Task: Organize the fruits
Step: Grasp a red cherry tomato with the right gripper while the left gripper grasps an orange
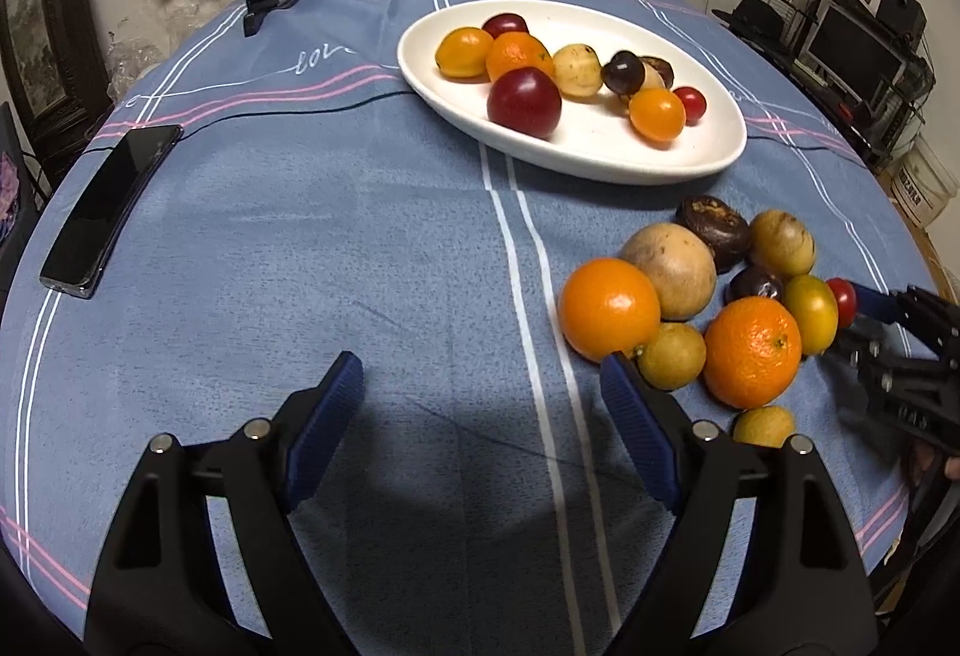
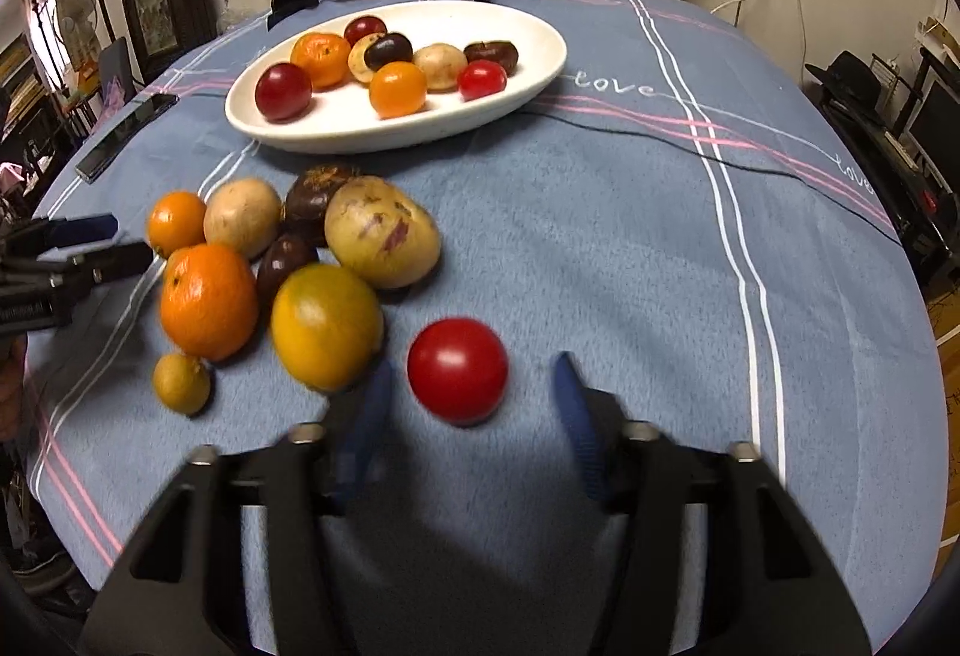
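Fruits lie in two lots on my tabletop [image 2: 600,248]: some in the white dish [image 2: 540,56], the rest heaped loose in front of it; my right tongs [image 2: 471,386] straddle a red tomato [image 2: 457,369] beside the heap, pads apart from it, not gripping; my left tongs [image 1: 480,404] gape wide over bare cloth, one pad by an orange [image 1: 609,308].

table [image 1: 300,248] — blue cloth | on it: white dish [image 1: 708,164], loose fruit pile [image 1: 678,260], phone [image 1: 108,212]
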A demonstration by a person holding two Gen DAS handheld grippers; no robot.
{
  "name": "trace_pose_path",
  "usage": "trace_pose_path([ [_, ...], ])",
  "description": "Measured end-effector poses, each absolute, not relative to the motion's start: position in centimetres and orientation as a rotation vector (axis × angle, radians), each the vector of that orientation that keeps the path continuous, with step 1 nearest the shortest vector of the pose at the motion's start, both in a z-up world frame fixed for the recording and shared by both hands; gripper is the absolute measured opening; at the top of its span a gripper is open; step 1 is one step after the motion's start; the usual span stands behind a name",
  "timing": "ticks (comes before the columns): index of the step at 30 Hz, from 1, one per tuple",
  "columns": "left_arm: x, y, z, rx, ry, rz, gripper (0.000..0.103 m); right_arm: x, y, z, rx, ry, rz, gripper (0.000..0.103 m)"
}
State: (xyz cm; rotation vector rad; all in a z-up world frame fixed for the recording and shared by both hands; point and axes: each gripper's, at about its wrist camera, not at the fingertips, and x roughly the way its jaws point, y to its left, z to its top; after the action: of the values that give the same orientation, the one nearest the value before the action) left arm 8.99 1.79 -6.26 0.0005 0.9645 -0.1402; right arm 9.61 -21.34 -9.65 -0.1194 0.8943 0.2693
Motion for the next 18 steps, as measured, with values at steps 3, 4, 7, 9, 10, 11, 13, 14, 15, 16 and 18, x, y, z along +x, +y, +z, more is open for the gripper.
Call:
trace_pose_path([
  [3,9.0,1.4,-6.6,0.015,0.975,-0.153,0.083,9.7,-21.4,-9.5,-0.101,0.888,0.29,0.031],
  [4,9.1,1.3,-6.7,0.023,0.979,-0.153,0.083,9.6,-21.4,-9.5,-0.097,0.886,0.289,0.031],
  [7,9.1,0.9,-6.8,0.041,0.985,-0.166,0.083,9.4,-21.6,-9.5,-0.088,0.882,0.301,0.03],
  [9,9.2,0.6,-7.0,0.058,0.987,-0.176,0.083,9.0,-21.9,-9.5,-0.076,0.88,0.31,0.031],
  [10,9.4,0.4,-7.1,0.069,0.988,-0.181,0.083,8.9,-22.0,-9.5,-0.071,0.878,0.311,0.031],
  [11,9.5,0.2,-7.1,0.081,0.99,-0.182,0.083,9.0,-22.1,-9.5,-0.067,0.877,0.309,0.031],
  [13,9.8,-0.3,-7.3,0.113,0.984,-0.179,0.083,8.9,-22.2,-9.5,-0.059,0.877,0.308,0.031],
  [14,9.9,-0.5,-7.3,0.131,0.977,-0.177,0.083,8.9,-22.3,-9.5,-0.056,0.877,0.309,0.031],
  [15,10.0,-0.8,-7.3,0.145,0.968,-0.178,0.083,8.9,-22.2,-9.5,-0.059,0.877,0.309,0.031],
  [16,10.2,-1.0,-7.3,0.157,0.964,-0.182,0.083,9.0,-22.2,-9.5,-0.06,0.877,0.308,0.031],
  [18,10.7,-1.2,-7.3,0.165,0.96,-0.19,0.082,9.0,-22.1,-9.5,-0.06,0.877,0.309,0.031],
])
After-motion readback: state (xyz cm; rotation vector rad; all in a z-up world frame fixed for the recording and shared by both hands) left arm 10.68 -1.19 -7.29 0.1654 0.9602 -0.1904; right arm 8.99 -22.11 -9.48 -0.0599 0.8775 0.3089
